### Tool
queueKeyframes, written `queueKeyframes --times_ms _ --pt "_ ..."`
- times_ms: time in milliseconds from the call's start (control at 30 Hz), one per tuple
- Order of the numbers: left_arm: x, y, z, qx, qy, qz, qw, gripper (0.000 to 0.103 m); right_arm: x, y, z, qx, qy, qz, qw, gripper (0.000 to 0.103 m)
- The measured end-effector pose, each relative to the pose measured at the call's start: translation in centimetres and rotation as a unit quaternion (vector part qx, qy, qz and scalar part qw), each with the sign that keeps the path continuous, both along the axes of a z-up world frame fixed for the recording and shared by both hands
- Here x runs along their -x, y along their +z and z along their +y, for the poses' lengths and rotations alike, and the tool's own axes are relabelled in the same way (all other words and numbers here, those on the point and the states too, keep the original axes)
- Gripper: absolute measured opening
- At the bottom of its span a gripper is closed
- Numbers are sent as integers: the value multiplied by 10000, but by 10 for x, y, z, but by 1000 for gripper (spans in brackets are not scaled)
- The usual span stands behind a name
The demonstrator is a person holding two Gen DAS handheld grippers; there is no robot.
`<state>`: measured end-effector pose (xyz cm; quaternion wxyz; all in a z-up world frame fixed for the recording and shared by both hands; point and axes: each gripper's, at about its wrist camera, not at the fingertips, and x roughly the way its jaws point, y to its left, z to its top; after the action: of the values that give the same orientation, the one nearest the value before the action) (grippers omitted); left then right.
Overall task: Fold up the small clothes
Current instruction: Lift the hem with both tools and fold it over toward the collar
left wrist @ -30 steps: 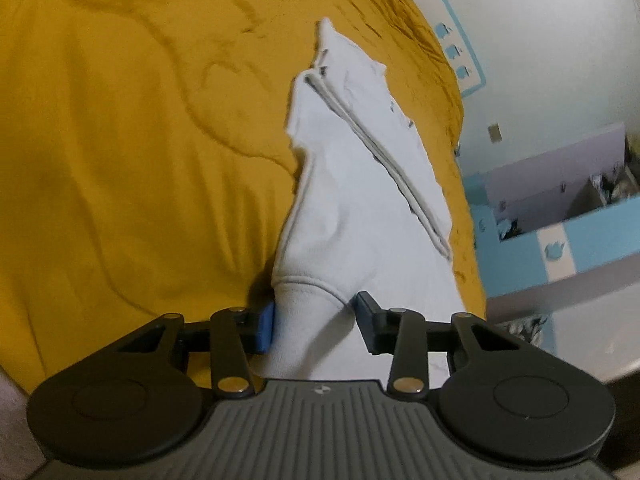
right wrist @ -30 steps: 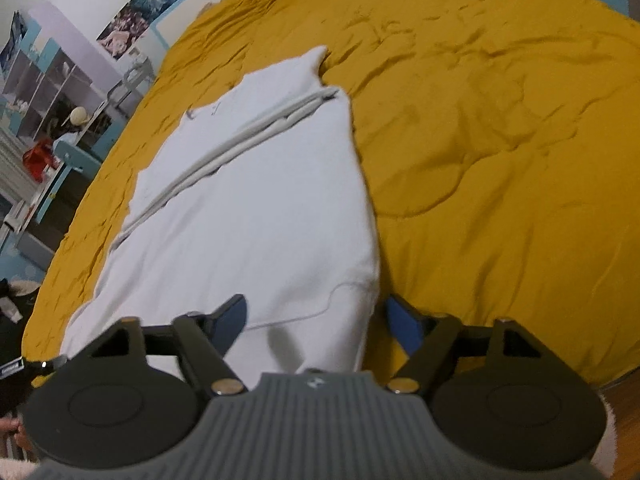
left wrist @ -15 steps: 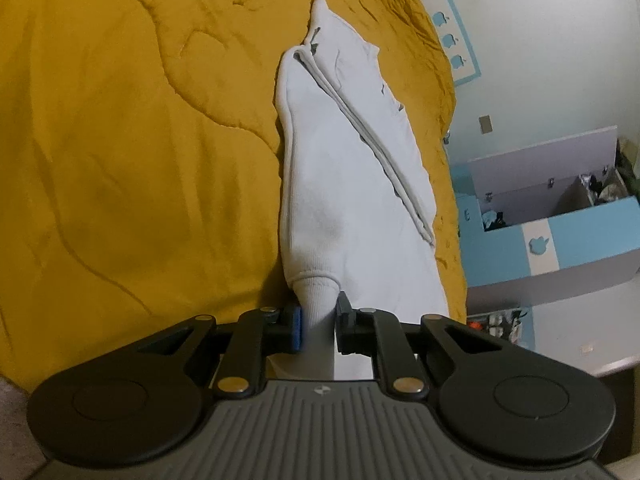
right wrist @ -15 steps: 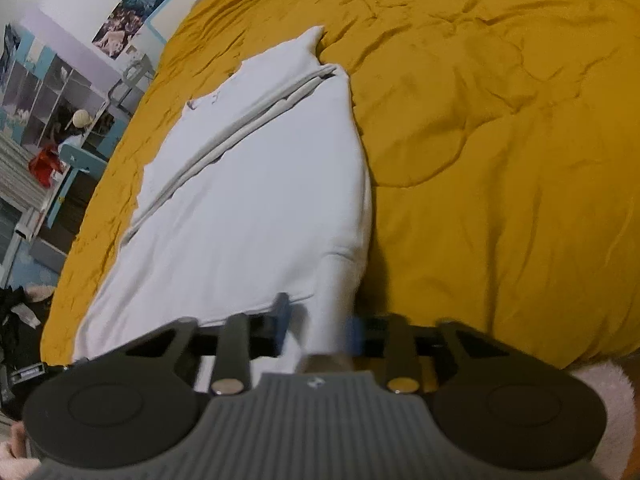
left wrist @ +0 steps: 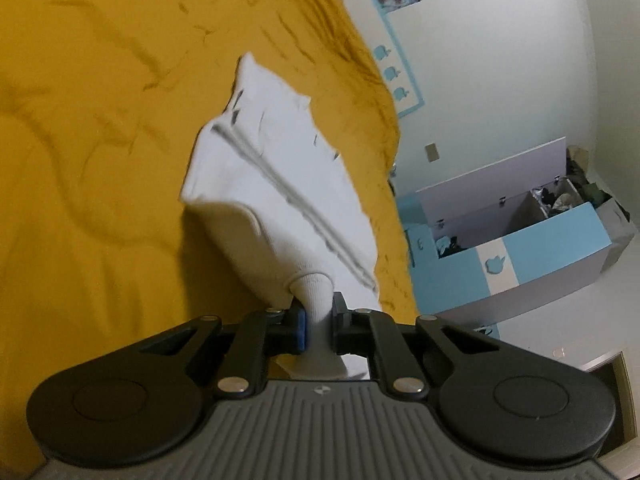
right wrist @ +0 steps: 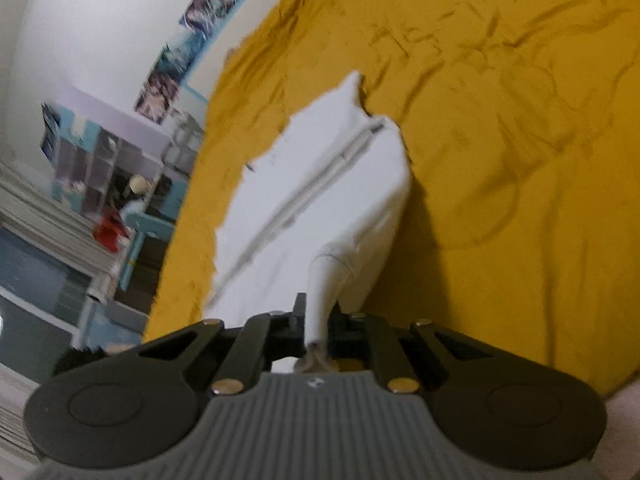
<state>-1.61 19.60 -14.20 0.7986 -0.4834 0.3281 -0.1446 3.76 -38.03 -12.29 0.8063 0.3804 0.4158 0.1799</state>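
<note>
A white, partly folded garment [left wrist: 280, 184] lies lengthwise on the yellow quilt [left wrist: 100, 120]. Its near end is lifted off the bed. In the left wrist view my left gripper [left wrist: 318, 320] has a bunched ribbed corner of the cloth between its pads, and the jaws are closing on it. In the right wrist view the same white garment [right wrist: 304, 200] stretches away over the quilt [right wrist: 500, 160]. My right gripper [right wrist: 318, 320] is shut on the other near corner, which is pulled into a narrow peak. The far end still rests flat.
An open blue-and-white storage chest [left wrist: 520, 248] stands on the floor beyond the bed's right edge. Shelves with small items [right wrist: 100, 168] and wall posters [right wrist: 208, 4] lie past the bed's left edge. Wide bare quilt flanks the garment.
Both grippers went from open around the garment's near edge to closed on its two corners. They then rose, pulling the near end up off the quilt.
</note>
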Motion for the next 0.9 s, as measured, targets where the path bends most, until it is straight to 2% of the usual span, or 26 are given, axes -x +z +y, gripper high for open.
queueKeyframes --times_ms 167,367,667,800,900 --pt "-25 2 5 202 129 -130 9996 12 -24 7 1 -232 -245 -70 9994 3" --pt "-90 11 23 179 121 -329 9992 12 -87 22 12 -254 -399 -371 9982 3" --pt "-225 25 42 -168 -17 -534 9984 12 -234 33 45 -12 -661 -682 9955 3" --pt "-278 20 47 -330 -33 -485 9983 12 -300 18 53 -15 -1004 -553 9934 3" --pt "-311 5 47 -488 -55 -296 9984 12 -345 -2 65 98 -1159 -372 9925 3"
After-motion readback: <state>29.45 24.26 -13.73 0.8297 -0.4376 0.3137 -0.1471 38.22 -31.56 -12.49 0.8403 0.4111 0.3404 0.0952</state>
